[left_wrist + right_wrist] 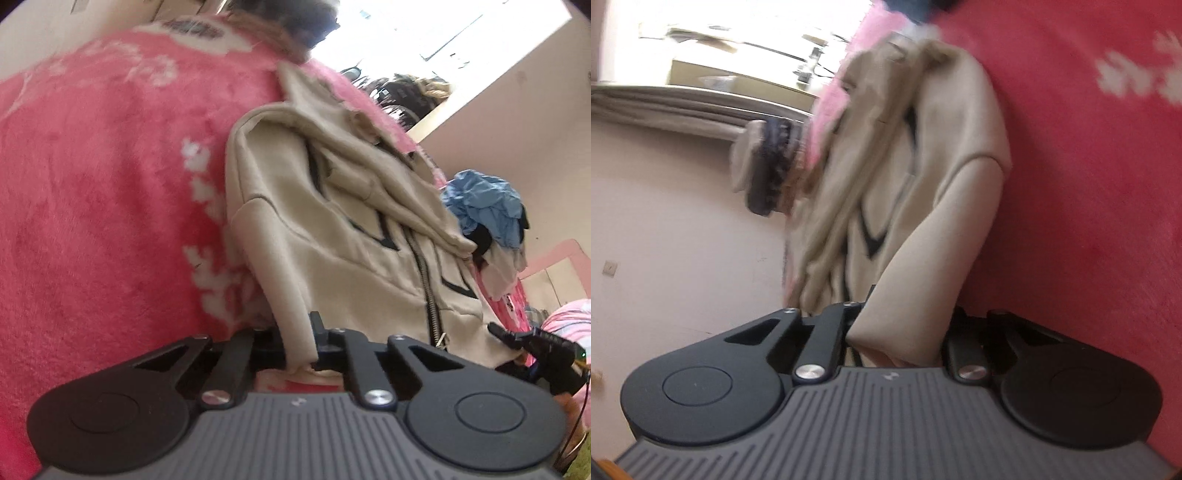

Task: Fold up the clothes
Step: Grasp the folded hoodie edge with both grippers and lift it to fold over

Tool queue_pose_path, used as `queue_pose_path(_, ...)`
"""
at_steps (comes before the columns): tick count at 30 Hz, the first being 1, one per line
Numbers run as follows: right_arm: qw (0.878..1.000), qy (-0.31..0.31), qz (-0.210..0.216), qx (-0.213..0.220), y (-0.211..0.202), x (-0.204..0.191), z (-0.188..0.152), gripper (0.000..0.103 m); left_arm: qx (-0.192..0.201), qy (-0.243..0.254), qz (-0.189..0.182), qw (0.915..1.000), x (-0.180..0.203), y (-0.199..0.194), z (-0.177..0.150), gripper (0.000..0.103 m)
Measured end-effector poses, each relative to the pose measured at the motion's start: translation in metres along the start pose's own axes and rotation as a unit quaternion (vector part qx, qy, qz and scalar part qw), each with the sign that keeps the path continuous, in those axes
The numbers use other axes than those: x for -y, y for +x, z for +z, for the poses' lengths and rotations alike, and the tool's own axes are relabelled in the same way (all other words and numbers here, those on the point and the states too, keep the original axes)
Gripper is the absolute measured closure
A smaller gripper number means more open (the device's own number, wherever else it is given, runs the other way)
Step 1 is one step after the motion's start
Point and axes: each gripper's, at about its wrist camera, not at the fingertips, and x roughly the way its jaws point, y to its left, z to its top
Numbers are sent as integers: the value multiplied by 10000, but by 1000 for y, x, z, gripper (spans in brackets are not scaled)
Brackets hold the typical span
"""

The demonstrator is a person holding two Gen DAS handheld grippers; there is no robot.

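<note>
- Hoodie (332, 236), beige with a zip and black trim, lies on a pink fleece blanket (92, 221); both grippers hold it near the cameras.
- Left gripper (299, 343): fingers pinch a beige cuff or hem edge; cloth fills the gap.
- Right gripper (901, 332): fingers pinch a sleeve end (923, 288) the same way.
- Step in hand, as judged: a sleeve or side fold, both edges gripped. The next move calls for both edges carried together, kept taut and level, across the body.
- Left view alone shows the zip, a blue and white clothes pile (487, 218) beyond, and the other gripper at right.
- Right view, blurred, alone shows a bright window (738, 48) and bare wall.
</note>
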Motion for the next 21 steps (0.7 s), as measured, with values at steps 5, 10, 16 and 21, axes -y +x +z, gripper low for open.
queue_pose_path(5,9982,-413,278,322,-11,-19,4,95,394,-77,-431,9983,12,-16,12,93)
queue_pose_path(10,9936,-705,649,604,-20,-37,15,95,826,-18,-802,9933,32,-24,36,93)
queue_pose_path(16,9884,-1060,742,795,-22,-61,37,95,1214,-56,-1212,9852,47,-21,77,93)
queue_pose_path(21,9824,-1350,887,938,-16,-87,65,95,1517,-115,-1437,9779,55,-10,117,93)
